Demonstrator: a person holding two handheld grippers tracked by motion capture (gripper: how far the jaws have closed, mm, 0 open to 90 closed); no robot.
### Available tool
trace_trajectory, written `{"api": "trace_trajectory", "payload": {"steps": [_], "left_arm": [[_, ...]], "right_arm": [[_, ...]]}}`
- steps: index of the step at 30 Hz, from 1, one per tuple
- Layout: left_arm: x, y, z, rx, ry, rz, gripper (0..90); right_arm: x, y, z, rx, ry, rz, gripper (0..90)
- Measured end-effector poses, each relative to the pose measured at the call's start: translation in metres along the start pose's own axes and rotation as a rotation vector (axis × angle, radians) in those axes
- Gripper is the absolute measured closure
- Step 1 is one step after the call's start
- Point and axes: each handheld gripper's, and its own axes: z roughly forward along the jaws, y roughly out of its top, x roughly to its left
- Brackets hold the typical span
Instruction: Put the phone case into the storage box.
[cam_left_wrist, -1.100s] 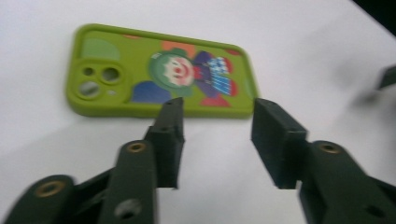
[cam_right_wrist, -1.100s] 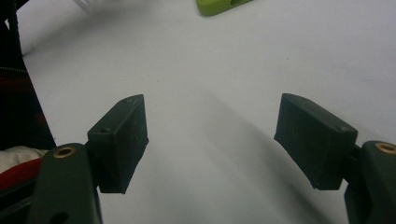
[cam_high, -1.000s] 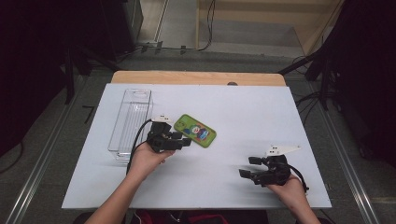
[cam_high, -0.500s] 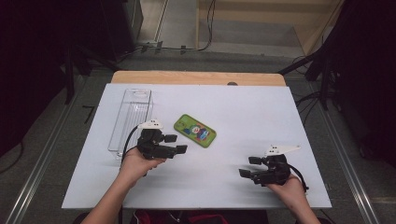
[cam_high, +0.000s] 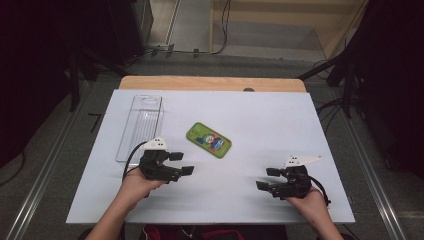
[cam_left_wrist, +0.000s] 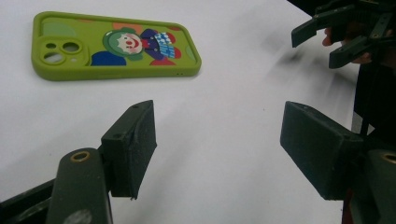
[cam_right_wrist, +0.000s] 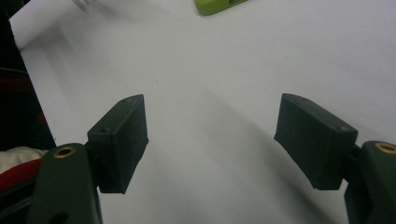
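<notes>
At the far left of the white table (cam_high: 300, 120) lies a clear plastic tray (cam_high: 140, 127), long and narrow, running away from me toward the table's back edge. Just in front of its near end is my left claw (cam_high: 181, 163), jaws pointing right across the table. Those jaws have just been opening and now stand wide apart, with nothing but bare table between them.

Past them, toward the middle of the table, is the green phone case (cam_high: 209, 140) with a clown picture, flat on its face with the printed back up. From above, its long axis runs on a diagonal, from back-left to front-right. In the left gripper view the phone case (cam_left_wrist: 114, 45) lies crosswise beyond my jaws, camera cut-out to the left, clear of both pads.

Over on the right, near the front edge, my right claw (cam_high: 270, 178) points left, jaws equally wide and holding nothing. In the right gripper view, a corner of the phone case (cam_right_wrist: 218, 6) peeks in at the top, well apart from the pads.
</notes>
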Motion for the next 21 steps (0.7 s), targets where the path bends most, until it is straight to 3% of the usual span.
{"api": "trace_trajectory", "payload": {"steps": [21], "left_arm": [[-0.002, -0.029, -0.023, -0.02, 0.029, 0.005, 27.5]], "right_arm": [[0.0, 0.002, 0.001, 0.005, 0.003, -0.007, 23.6]]}}
